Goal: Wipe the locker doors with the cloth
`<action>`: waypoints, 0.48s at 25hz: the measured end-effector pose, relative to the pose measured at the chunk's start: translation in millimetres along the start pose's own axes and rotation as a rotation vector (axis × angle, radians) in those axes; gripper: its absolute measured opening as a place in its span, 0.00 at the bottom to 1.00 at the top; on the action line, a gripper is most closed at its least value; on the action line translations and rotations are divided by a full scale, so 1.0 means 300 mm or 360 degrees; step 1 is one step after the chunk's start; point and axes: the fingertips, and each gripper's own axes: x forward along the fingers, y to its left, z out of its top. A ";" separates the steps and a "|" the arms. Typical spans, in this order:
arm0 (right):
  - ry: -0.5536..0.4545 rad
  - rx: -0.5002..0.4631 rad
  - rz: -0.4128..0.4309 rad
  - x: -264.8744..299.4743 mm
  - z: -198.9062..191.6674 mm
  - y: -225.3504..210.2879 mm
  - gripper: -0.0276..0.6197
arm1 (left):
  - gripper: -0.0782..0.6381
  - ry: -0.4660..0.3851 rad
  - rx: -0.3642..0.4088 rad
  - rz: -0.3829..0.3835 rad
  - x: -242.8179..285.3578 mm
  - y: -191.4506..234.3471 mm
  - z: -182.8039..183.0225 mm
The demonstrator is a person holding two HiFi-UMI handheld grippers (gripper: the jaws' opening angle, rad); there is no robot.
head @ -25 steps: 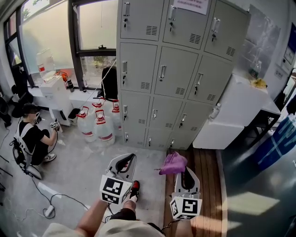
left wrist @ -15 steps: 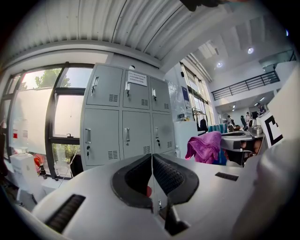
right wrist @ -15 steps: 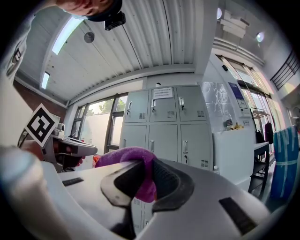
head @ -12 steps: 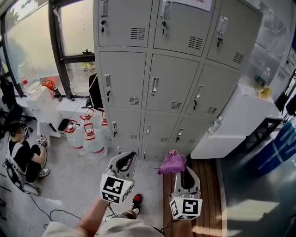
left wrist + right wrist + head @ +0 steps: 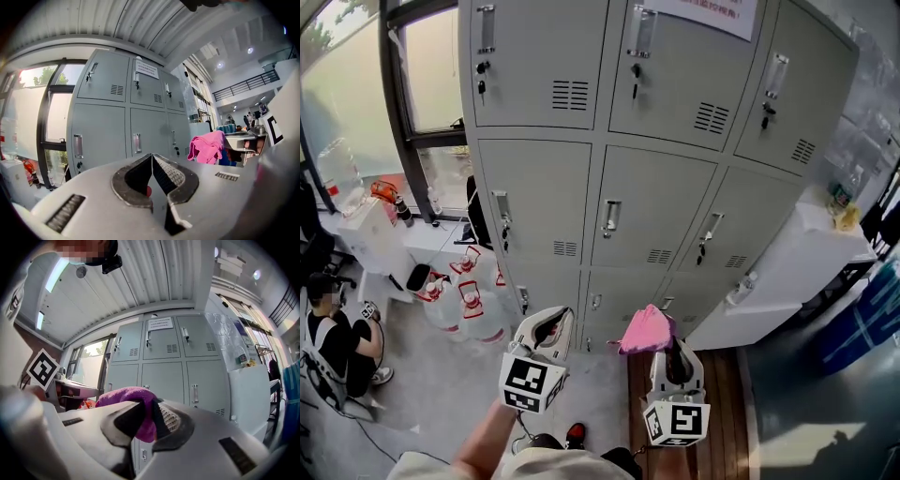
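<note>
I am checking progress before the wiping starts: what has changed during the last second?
The camera has moved toward the lockers, which now look nearer and fill more of the head view. Unchanged: the right claw stays shut on the pink cloth. The left claw is shut and empty.

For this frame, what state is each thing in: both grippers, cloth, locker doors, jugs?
Left hand-held gripper: shut, empty.
Right hand-held gripper: shut on cloth.
Cloth: bunched, held clear of the lockers.
Locker doors: all those in view closed.
Jugs: upright on the floor.
</note>
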 end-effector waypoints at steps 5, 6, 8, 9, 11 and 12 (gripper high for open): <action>-0.0013 -0.0035 0.0029 0.117 0.007 -0.015 0.13 | 0.15 -0.0004 -0.0020 0.0012 0.082 0.061 0.013; -0.0012 -0.0032 0.0030 0.141 0.008 -0.021 0.13 | 0.15 -0.0004 -0.0020 0.0019 0.098 0.072 0.014; -0.0014 -0.0019 0.0036 0.189 0.012 -0.033 0.13 | 0.15 -0.0003 -0.0023 0.0041 0.133 0.096 0.017; -0.0021 -0.0019 0.0049 0.213 0.016 -0.037 0.13 | 0.15 -0.0002 -0.0024 0.0054 0.150 0.107 0.018; -0.0047 -0.0031 0.0092 0.267 0.027 -0.046 0.13 | 0.15 -0.0002 -0.0022 0.0085 0.186 0.129 0.021; -0.0063 -0.0035 0.0116 0.296 0.033 -0.052 0.13 | 0.15 -0.0004 -0.0020 0.0104 0.203 0.139 0.023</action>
